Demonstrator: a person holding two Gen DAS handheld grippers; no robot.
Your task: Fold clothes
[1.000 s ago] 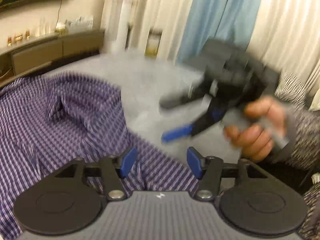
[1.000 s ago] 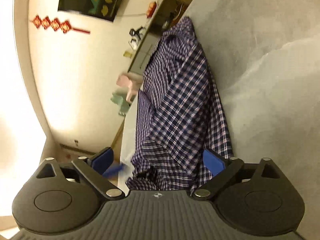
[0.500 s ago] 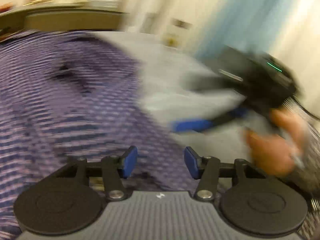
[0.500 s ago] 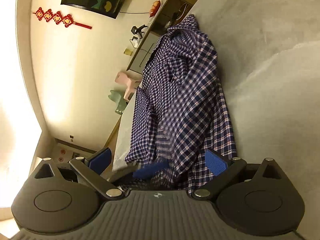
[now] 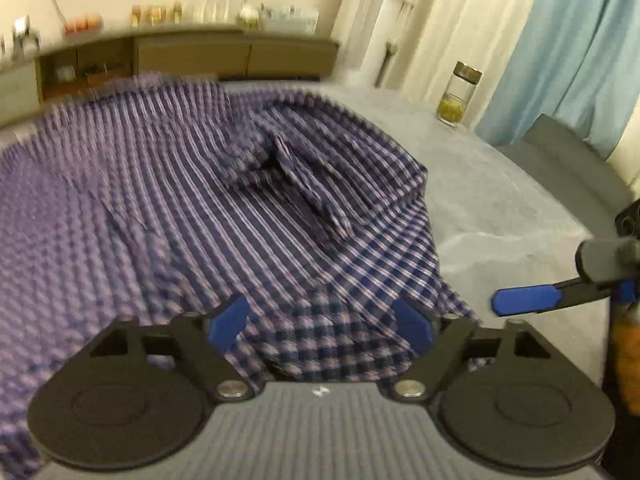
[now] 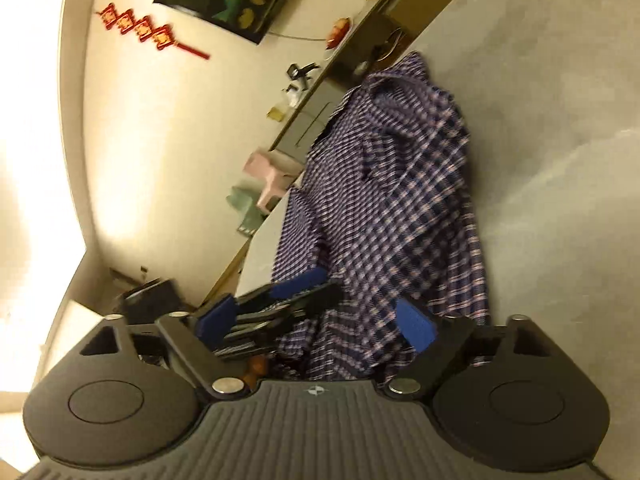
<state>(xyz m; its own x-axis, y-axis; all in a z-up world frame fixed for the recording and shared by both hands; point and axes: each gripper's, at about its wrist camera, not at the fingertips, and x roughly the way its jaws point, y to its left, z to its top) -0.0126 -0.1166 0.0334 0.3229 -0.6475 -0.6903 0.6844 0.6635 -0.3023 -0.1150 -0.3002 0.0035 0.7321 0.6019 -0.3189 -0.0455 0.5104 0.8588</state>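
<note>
Plaid shirt (image 5: 224,208): purple/navy check with thin pale lines, lying rumpled on a grey table surface (image 5: 500,200). It covers the left and centre of the left wrist view; the collar (image 5: 296,176) sits open near the middle, with a dark gap under its fold. The fabric is bunched in ridges, not flat. The right edge drapes in a loose fold toward the near side. The left portion is motion-blurred, so the weave detail there is unreadable.

Left gripper (image 5: 320,322): jaws wide apart, blue pads on either side of a bunched near edge of the shirt. Cloth sits between the pads but neither pad presses it; nothing gripped.

Right gripper (image 6: 316,320): jaws wide apart, holding nothing. Its right pad overlaps the shirt's near hem in the picture; contact cannot be told. In the left wrist view one of its blue fingers (image 5: 528,299) shows at the right edge, above the bare table, just beside the shirt hem.

The right wrist view is rolled sideways: the shirt (image 6: 392,200) runs from near to far along the table, heaped up at the far end.

Background: glass jar (image 5: 456,98) with yellowish contents at the far right of the table, well apart from the shirt. Blue curtain (image 5: 560,40) behind it. Low sideboard (image 5: 192,56) along the far wall. Red hanging ornament (image 6: 148,32) on the wall, characters too blurred to read. No legible brand or label anywhere.
</note>
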